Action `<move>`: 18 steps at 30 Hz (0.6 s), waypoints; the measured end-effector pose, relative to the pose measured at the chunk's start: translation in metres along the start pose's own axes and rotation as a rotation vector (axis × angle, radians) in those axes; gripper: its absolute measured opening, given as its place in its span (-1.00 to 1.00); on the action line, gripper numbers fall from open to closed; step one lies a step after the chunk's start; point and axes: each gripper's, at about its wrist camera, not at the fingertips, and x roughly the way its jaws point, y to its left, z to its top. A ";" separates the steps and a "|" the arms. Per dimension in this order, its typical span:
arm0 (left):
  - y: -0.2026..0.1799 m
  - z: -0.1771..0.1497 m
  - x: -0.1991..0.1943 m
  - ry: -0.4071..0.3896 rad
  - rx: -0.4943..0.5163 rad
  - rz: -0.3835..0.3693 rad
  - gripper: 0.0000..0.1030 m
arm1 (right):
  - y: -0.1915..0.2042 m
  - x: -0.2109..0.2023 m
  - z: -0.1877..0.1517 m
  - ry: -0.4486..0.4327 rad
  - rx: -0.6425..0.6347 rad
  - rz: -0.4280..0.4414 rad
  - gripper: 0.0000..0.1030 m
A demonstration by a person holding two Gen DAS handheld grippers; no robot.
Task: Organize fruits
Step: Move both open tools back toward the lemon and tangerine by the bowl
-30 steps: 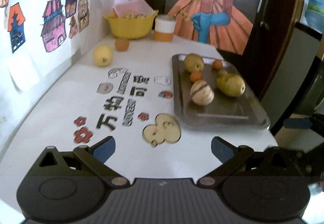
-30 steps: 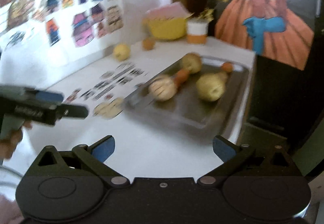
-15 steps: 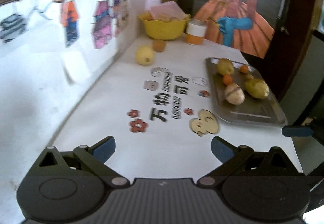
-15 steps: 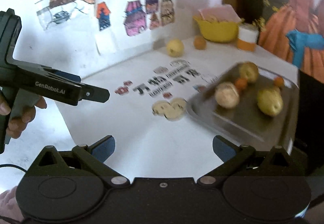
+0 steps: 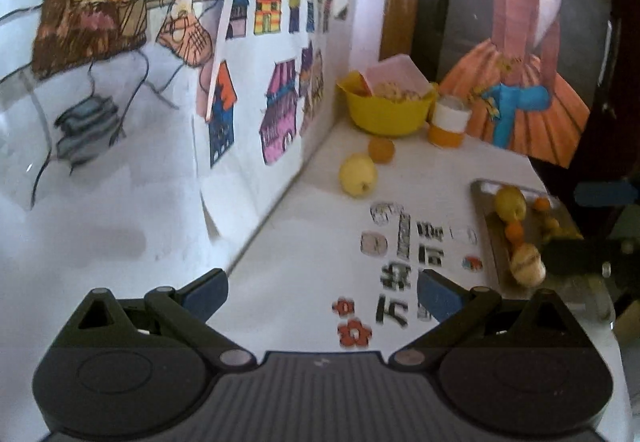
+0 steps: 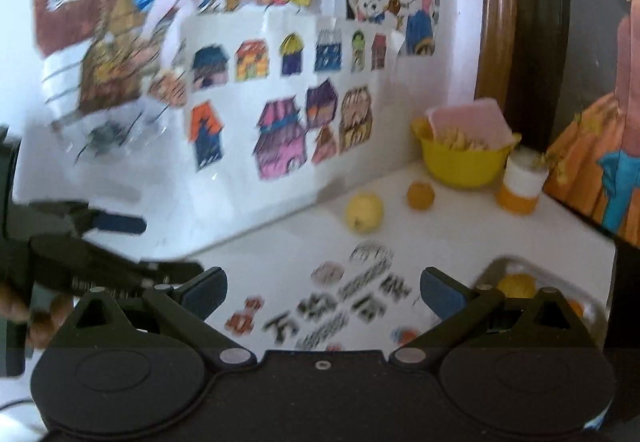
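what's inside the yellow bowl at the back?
The yellow bowl holds pale, crumbly-looking pieces, too blurred to identify. A pink square lid or container leans in on top and covers part of them. The bowl's wall hides whatever lies lower down.

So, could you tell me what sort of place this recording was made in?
Probably a home or a child's room: hand-coloured house drawings are taped to the wall, a white table bears cartoon stickers, and a yellow bowl of food sits near the loose fruit.
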 end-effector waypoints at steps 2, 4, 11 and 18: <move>0.000 0.009 0.008 -0.011 -0.016 -0.002 0.99 | -0.009 0.009 0.018 -0.004 0.002 -0.007 0.99; -0.003 0.019 0.017 -0.024 -0.024 -0.002 0.99 | -0.020 0.017 0.032 -0.013 0.014 -0.003 0.99; -0.021 0.046 0.055 -0.064 -0.002 -0.024 0.99 | -0.056 0.052 0.066 -0.019 0.086 -0.012 0.99; -0.038 0.060 0.106 -0.055 0.008 -0.054 0.99 | -0.093 0.101 0.074 0.012 0.110 -0.039 0.99</move>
